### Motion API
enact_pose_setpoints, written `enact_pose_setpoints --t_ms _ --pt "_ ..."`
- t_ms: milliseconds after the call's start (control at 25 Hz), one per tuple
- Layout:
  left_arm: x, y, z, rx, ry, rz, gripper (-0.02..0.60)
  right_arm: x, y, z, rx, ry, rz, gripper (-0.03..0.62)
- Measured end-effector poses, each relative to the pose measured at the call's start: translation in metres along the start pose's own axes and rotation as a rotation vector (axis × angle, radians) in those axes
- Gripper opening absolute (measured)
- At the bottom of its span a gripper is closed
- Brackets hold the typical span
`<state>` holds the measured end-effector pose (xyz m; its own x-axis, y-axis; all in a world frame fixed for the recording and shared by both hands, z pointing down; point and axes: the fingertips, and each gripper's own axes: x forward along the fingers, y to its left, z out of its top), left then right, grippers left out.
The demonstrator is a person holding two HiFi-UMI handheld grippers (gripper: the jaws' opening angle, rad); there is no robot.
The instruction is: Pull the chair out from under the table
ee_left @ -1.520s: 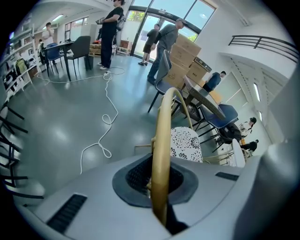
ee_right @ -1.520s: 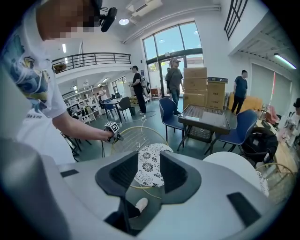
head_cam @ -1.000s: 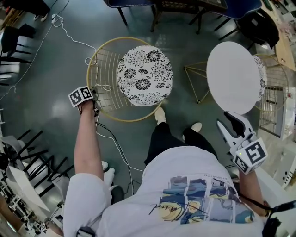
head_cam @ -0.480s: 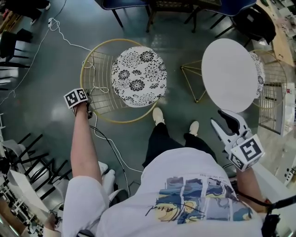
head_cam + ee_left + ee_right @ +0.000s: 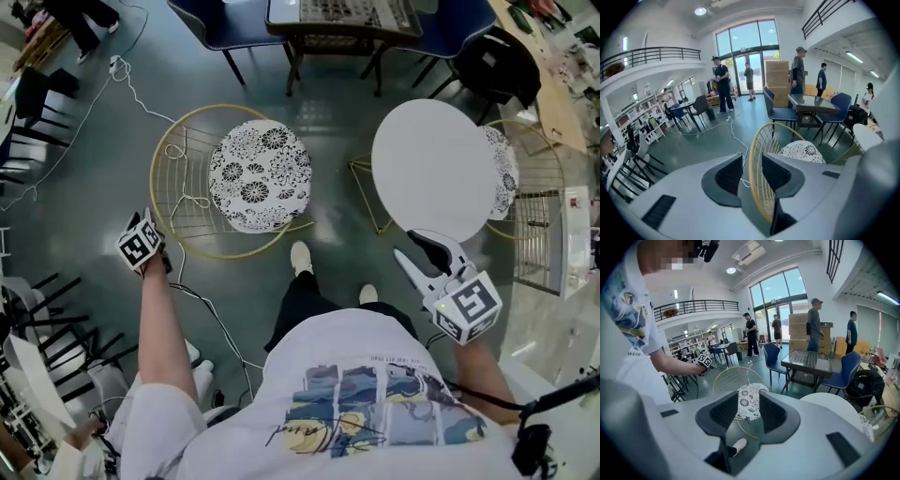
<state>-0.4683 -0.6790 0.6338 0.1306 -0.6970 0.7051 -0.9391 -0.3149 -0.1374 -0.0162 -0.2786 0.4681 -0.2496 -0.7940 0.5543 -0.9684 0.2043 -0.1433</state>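
Note:
The gold wire chair (image 5: pixel 178 202) with its floral cushion (image 5: pixel 258 173) stands on the floor left of the round white table (image 5: pixel 436 169), out from under it. My left gripper (image 5: pixel 142 246) hovers just off the chair's back rim, near its lower left. Its jaws have just been opening and stand open (image 5: pixel 752 173); the rim (image 5: pixel 757 150) shows beyond the gap, untouched. My right gripper (image 5: pixel 422 251) hangs open over the table's near edge. Nothing is between its jaws (image 5: pixel 749 416); the cushion (image 5: pixel 749 401) lies far beyond them.
Blue chairs and a dark glass table (image 5: pixel 337 14) stand behind the chair. A white cable (image 5: pixel 141 80) trails across the floor to the chair. Black chairs (image 5: pixel 37 309) crowd the left. A second wire chair (image 5: pixel 539 178) sits behind the white table. Several people stand by the doors (image 5: pixel 723 84).
My left gripper has come off the chair's back rim, opened and lifted back towards me. My right gripper has shifted left. The chair stays where it was beside the table.

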Motion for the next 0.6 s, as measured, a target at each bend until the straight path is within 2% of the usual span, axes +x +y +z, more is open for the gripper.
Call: enact_pose_setpoints --t_ms 120,280,360,440,600 --pt "-0.070 -0.045 -0.001 -0.040 -0.086 -0.035 0.137 -0.029 -0.017 -0.018 -0.010 -0.029 0.041 0.137" --pt "-0.169 -0.132 -0.005 -0.085 -0.200 -0.209 0.130 -0.069 -0.028 -0.030 -0.064 -0.073 0.108 0.135" --pt "-0.217 -0.180 -0.010 -0.070 -0.231 -0.292 0.082 -0.085 -0.029 -0.035 -0.083 -0.088 0.151 0.130" --pt "-0.263 -0.230 -0.020 -0.042 -0.249 -0.366 0.027 -0.100 -0.031 -0.043 -0.092 -0.099 0.194 0.092" --pt "-0.348 -0.329 -0.057 0.028 -0.253 -0.521 0.009 -0.132 -0.028 -0.072 -0.116 -0.095 0.290 0.038"
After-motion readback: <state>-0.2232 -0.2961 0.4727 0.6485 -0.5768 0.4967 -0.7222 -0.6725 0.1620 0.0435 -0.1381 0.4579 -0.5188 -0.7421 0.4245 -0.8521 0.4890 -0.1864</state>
